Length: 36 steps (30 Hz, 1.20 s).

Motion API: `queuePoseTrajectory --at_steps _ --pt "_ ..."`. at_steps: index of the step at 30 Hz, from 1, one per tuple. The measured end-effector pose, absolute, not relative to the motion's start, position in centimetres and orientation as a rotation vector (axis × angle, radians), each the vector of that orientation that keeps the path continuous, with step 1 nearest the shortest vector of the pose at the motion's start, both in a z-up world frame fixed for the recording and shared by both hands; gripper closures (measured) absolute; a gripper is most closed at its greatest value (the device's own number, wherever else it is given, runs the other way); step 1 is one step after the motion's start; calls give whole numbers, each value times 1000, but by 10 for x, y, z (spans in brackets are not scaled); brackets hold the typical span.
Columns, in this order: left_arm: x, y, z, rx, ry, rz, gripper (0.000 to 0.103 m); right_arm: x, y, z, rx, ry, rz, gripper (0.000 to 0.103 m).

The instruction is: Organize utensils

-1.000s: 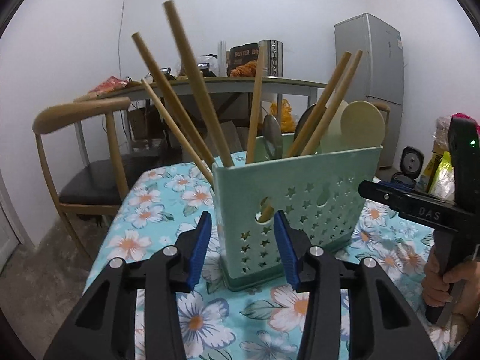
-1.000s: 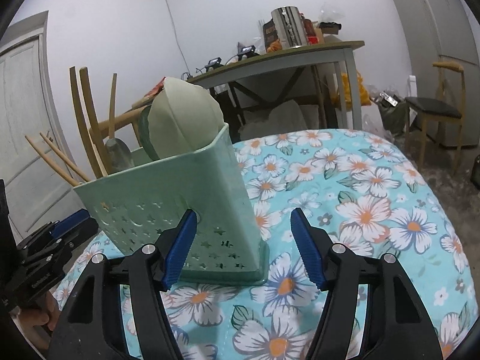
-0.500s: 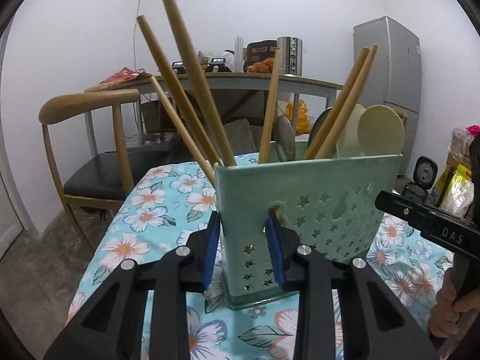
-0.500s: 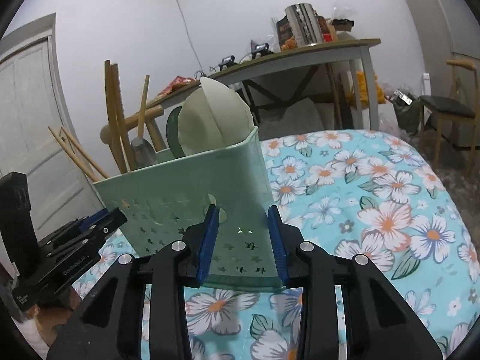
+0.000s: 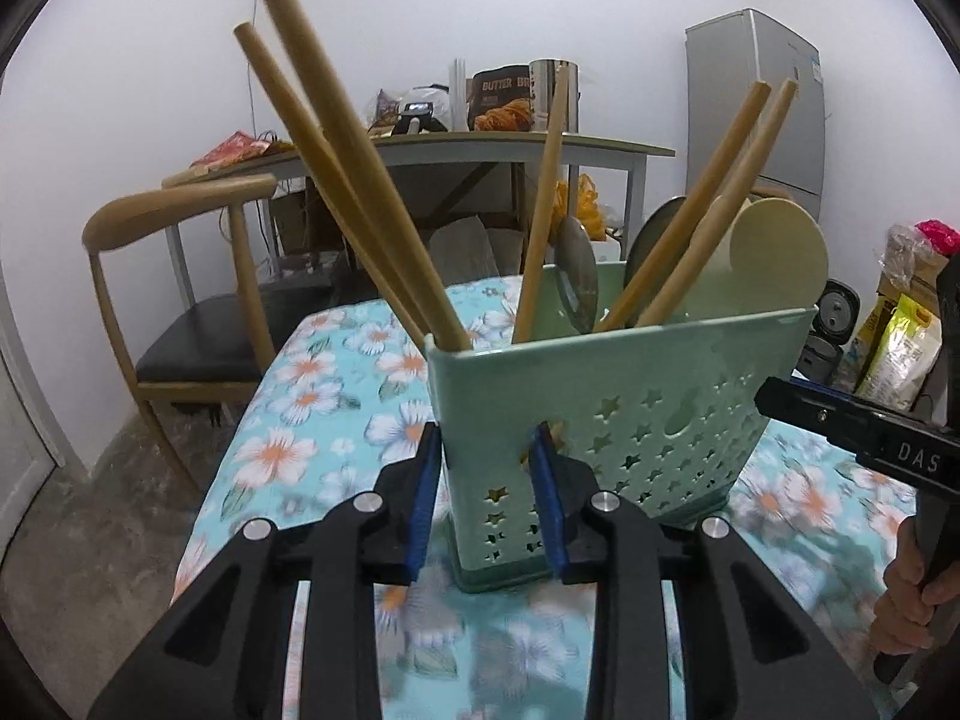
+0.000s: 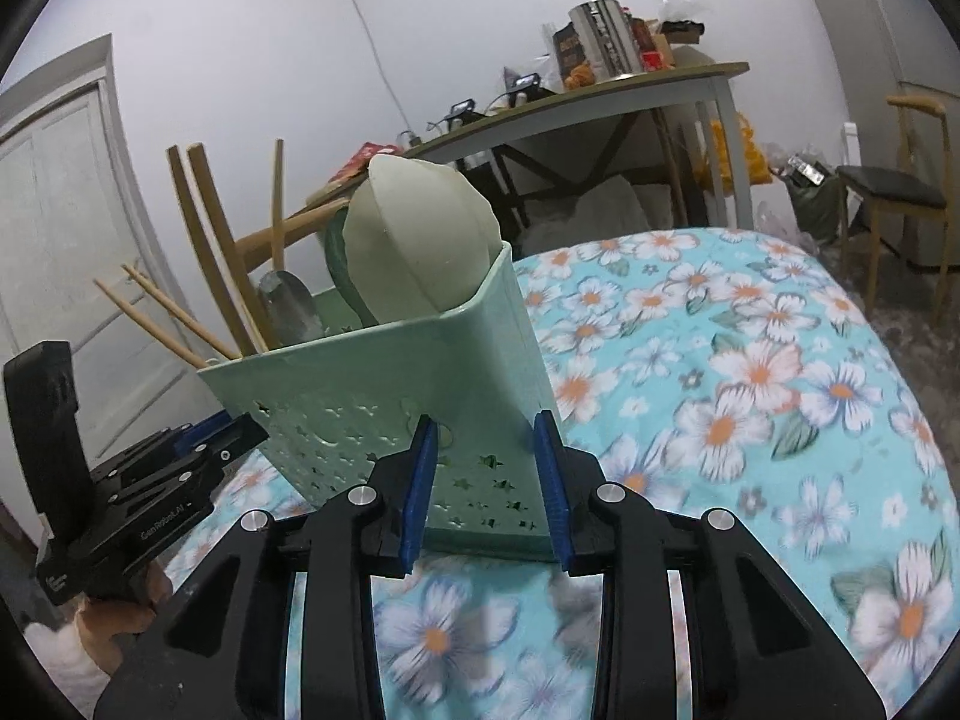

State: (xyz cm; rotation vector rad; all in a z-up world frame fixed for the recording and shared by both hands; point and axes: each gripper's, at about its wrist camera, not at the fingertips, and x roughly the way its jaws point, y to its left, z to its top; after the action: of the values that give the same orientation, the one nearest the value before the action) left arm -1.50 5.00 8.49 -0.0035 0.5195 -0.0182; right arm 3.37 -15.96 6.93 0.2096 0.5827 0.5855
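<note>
A mint-green star-punched utensil holder stands on the floral tablecloth. It holds several wooden handles, a metal spoon and a cream spoon bowl. My left gripper is shut on its near left corner, blue pads pressing both walls. My right gripper is shut on the opposite corner of the holder, below a cream ladle and chopsticks. Each gripper shows in the other's view: right gripper, left gripper.
A wooden chair stands left of the table. Behind is a cluttered side table, a grey fridge and food bags. Another chair and a white door show in the right wrist view.
Both grippers moved in and closed on the holder's corners. Since then both have shifted with the holder, and the tablecloth beneath now looks blurred.
</note>
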Motion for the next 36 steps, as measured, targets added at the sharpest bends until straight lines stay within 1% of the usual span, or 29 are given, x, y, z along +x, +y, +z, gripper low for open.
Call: queuePoseTrajectory --at_steps 7,14,17,24,26,28,31,35,36 --pt "-73 55 91 -27 570 -33 75 -25 -161 74 189 605 622 72" --pt "-135 60 94 -63 579 -56 74 -81 -166 70 226 645 662 69" --pt "-151 62 94 -85 579 -69 74 -96 -166 72 201 642 667 69" --pt "-161 67 83 -111 542 -97 73 -104 -162 68 162 633 645 68" --pt "-164 69 83 -130 549 -113 71 -104 -161 69 159 643 634 64" --pt "-173 70 86 -133 541 -118 65 -107 -162 70 151 636 617 58" --pt "-183 70 86 -112 531 -135 59 -106 -164 71 192 639 607 51" --pt "-192 66 81 -106 527 -144 58 -115 -161 68 173 622 559 50" --pt "-196 65 80 -103 515 -144 56 -120 -161 67 177 607 552 50"
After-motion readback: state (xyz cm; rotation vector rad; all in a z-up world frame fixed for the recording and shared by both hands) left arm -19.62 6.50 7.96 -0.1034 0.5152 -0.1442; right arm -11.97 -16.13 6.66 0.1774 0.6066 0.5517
